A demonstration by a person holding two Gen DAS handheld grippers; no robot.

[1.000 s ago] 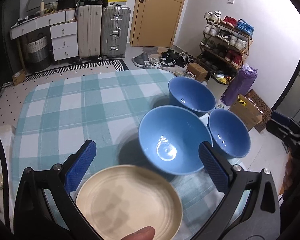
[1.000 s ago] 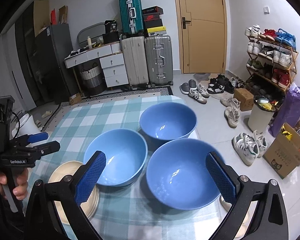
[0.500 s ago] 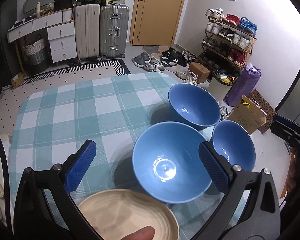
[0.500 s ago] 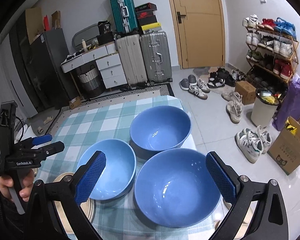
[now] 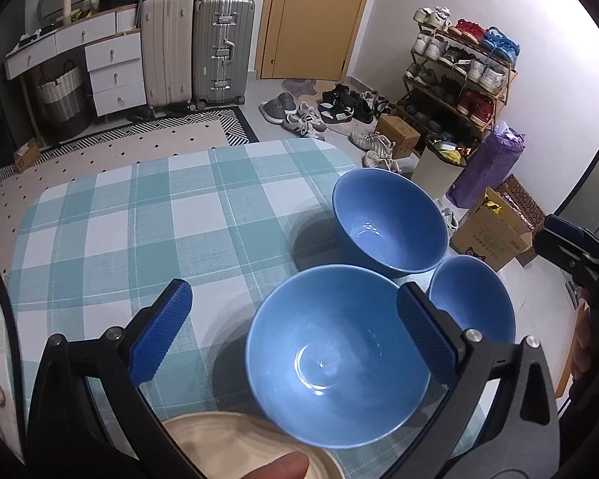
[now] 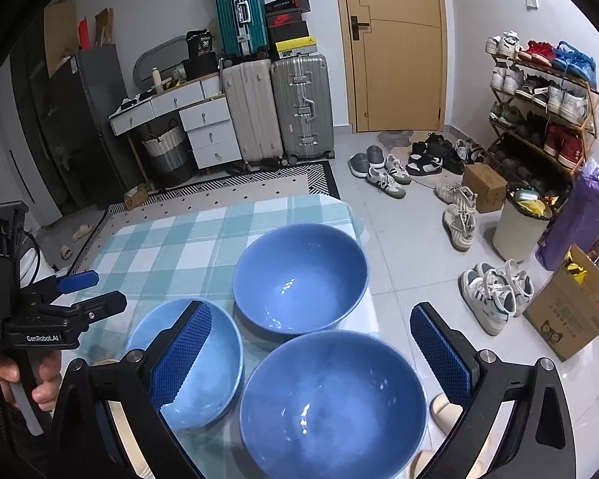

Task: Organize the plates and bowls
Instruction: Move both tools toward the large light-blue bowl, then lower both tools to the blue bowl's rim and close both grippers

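Step, by guess: start of stacking, nothing lifted yet. Three blue bowls clustered on checked table (image 5: 119,215): near bowl (image 5: 335,355), far bowl (image 5: 389,225), rt bowl (image 6: 333,401). Cream plate (image 5: 227,439) at near edge. Next: pick one bowl, close on rim. Left claw (image 5: 295,335) wide open, empty, over near bowl. Right claw (image 6: 311,347) wide open, empty, above rt bowl.

Glossy blue bowls (image 5: 331,359) — woven checked cloth (image 5: 139,215) — matt cream plate (image 5: 219,447).

Teal checked tablecloth (image 5: 147,215) covers the table. Two suitcases (image 6: 279,107) stand beside the wooden door (image 6: 395,44). Shoe rack (image 6: 543,103) against right wall.
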